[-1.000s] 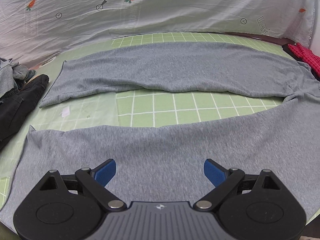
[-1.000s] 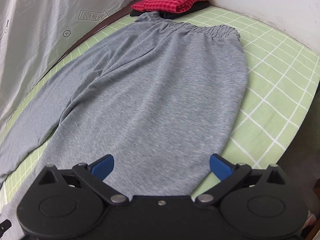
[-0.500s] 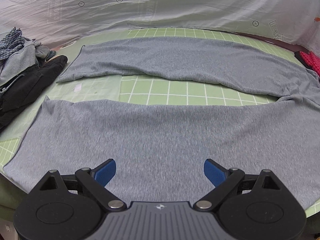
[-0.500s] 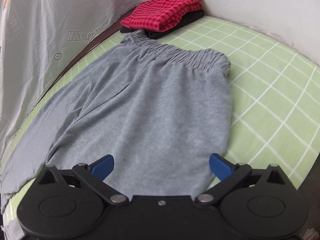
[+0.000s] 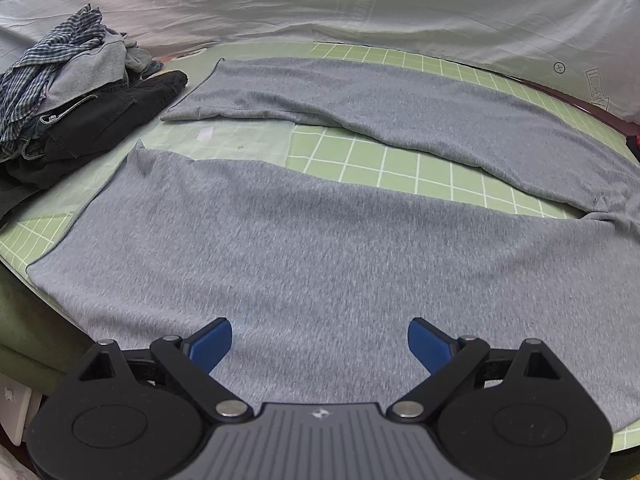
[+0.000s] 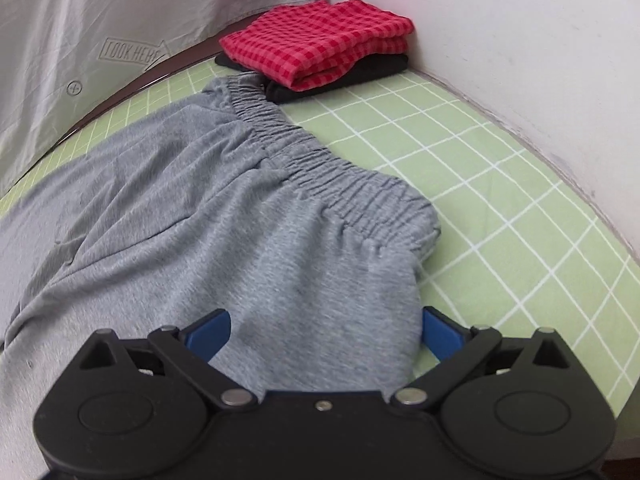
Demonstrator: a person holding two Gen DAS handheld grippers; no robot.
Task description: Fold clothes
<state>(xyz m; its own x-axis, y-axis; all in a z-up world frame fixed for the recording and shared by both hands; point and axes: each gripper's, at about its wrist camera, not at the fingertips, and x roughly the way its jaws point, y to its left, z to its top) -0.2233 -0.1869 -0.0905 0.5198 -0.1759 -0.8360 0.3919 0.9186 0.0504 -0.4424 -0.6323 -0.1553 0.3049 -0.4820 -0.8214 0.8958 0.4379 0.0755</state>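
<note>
From the left wrist view, the grey sweatpants (image 5: 320, 248) lie spread flat on the green checked sheet (image 5: 400, 164) that covers the bed. The two legs run side by side with a strip of sheet showing between them, and they join at the crotch toward the right edge. The near leg fills most of the view, its cuff end reaching to the left edge of the mattress. The left gripper (image 5: 320, 342) hovers low over this near leg, its blue-padded fingers (image 5: 210, 344) spread wide with nothing between them but the fabric underneath; I cannot tell whether they touch it. Off to the left sits a loose heap of clothes (image 5: 68, 96), a blue plaid piece and a grey one on top of dark trousers, just beside the far leg's cuff. A pale cloth printed with carrots (image 5: 360, 12) hangs behind the bed.

From the right wrist view, the waist end of the sweatpants (image 6: 224, 232) faces me, the gathered elastic waistband (image 6: 320, 168) running diagonally across the sheet (image 6: 520, 240). The right gripper (image 6: 322, 334) is spread wide over the hip area near the garment's right edge, gripping nothing. Beyond the waistband, in the corner by the white wall (image 6: 520, 40), a folded red checked garment (image 6: 320, 44) rests on a folded black one (image 6: 360, 74), whose near edge touches the waistband.
</note>
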